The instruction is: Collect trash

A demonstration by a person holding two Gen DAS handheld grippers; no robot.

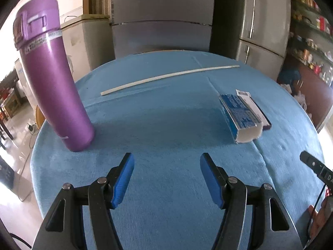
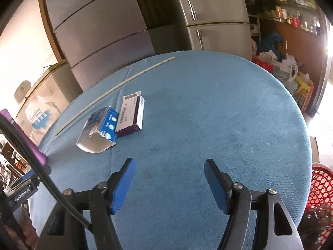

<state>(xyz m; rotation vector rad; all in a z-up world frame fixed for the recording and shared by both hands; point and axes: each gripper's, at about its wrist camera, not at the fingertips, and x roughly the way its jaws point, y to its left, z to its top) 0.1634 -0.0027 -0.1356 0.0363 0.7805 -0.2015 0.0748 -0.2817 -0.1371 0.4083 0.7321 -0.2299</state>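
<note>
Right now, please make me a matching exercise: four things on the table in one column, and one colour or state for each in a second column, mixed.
Things:
1. flask
2. stick
3. carton
4. box

States:
A. lies flat, white top, purple side
B. stands upright, purple
C. blue, its end torn open
D. long, thin, pale, lies near the far edge

Pairs: 1-B, 2-D, 3-C, 4-A
</note>
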